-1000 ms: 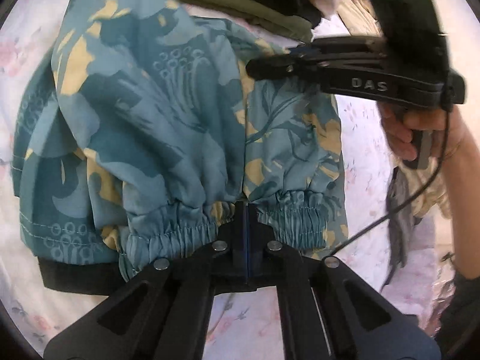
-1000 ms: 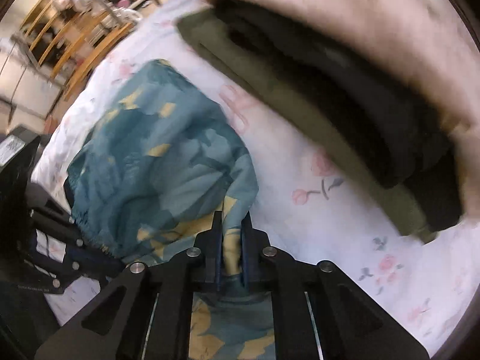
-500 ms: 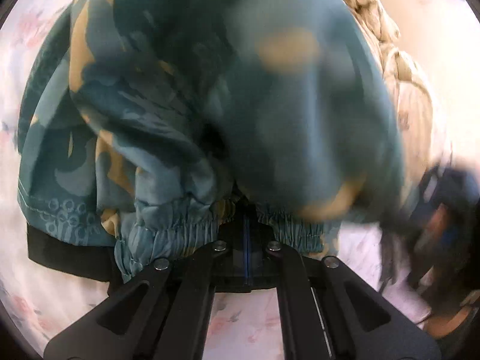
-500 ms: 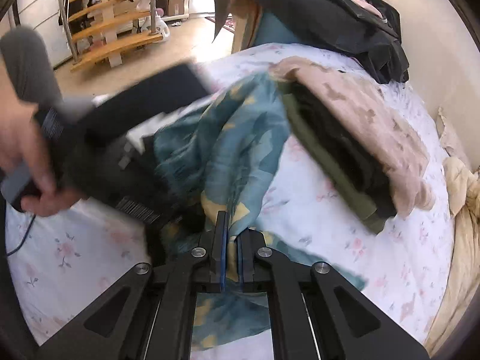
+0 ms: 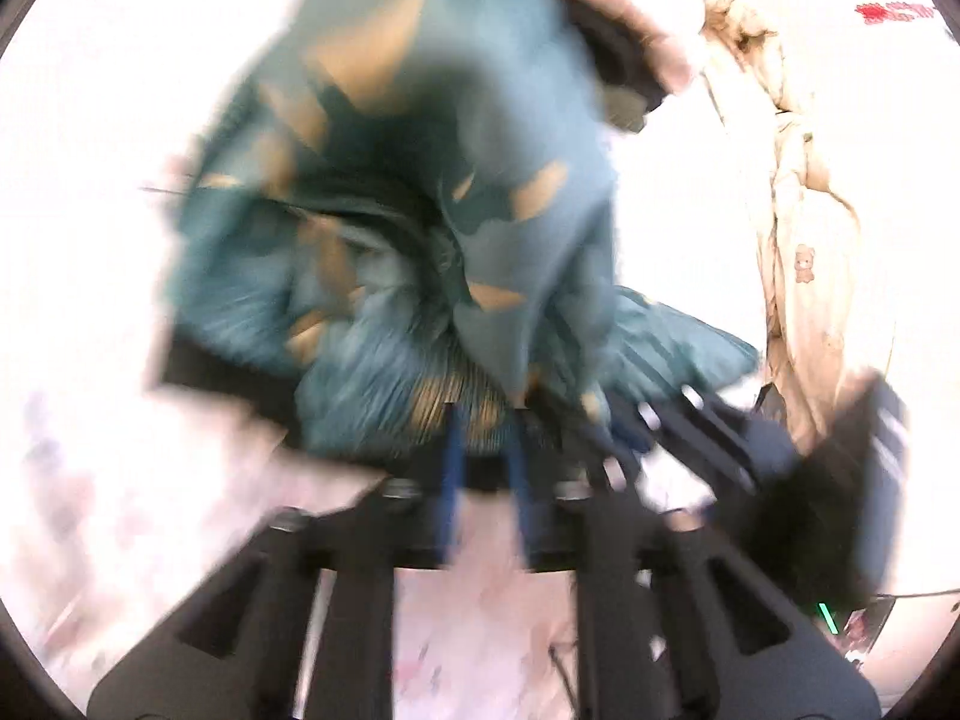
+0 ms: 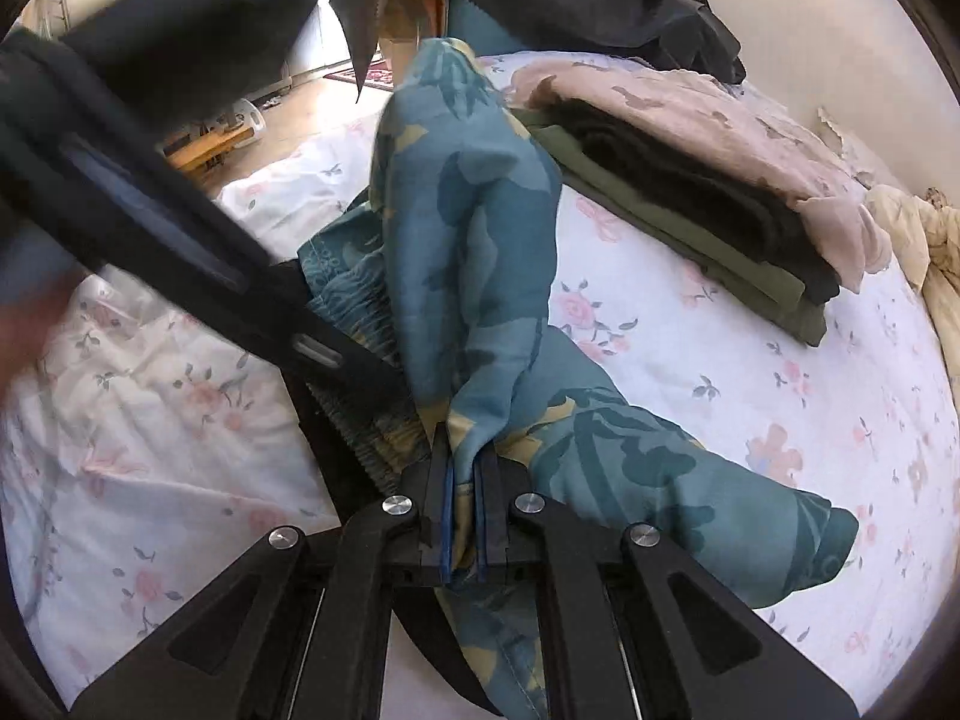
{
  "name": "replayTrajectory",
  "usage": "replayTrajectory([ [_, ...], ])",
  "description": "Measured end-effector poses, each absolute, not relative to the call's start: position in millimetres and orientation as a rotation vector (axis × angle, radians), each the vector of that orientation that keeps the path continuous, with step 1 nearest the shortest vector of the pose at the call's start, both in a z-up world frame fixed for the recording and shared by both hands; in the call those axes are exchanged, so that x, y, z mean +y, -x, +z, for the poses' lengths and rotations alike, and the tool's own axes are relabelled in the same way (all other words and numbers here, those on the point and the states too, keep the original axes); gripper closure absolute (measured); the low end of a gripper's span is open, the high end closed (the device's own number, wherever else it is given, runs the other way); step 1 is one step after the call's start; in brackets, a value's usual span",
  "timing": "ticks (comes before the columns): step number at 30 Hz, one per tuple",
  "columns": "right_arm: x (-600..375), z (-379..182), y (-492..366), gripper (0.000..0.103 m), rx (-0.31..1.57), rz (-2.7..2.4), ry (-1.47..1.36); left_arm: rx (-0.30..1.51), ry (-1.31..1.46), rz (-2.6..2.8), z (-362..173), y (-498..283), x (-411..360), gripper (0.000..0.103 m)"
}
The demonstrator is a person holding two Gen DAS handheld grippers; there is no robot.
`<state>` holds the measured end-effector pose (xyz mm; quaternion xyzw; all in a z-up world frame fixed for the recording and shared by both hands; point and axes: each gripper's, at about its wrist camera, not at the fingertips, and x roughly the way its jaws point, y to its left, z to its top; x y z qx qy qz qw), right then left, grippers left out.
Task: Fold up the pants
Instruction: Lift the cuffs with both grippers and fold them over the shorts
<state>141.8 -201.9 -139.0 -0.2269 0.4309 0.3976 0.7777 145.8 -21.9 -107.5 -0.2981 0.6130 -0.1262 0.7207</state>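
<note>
Pants (image 6: 480,276) are being released beside the folded stack (image 6: 690,180): left tongs (image 5: 486,456) opening, right tongs (image 6: 463,504) clamped on cloth.

Left wrist view motion-blurred, overexposed — right sharp, daylit.

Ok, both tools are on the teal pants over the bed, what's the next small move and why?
Probably carry the fold across with the right tool, which is shut on the teal pants. The left tool is opening with the waistband between its tips, so that end is being let go onto the floral sheet.
</note>
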Motion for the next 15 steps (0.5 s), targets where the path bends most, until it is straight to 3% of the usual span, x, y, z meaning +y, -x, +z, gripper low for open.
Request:
replayTrajectory([
  [8, -219.0, -140.3, -135.0, 0.099, 0.913, 0.883, 0.48, 1.115, 0.531, -0.382, -24.2, -206.0, -44.1, 0.081],
  [15, -224.5, -139.3, -130.8, 0.098, 0.903, 0.875, 0.457, 1.264, 0.392, -0.22, -76.8, -218.2, -73.7, 0.081],
])
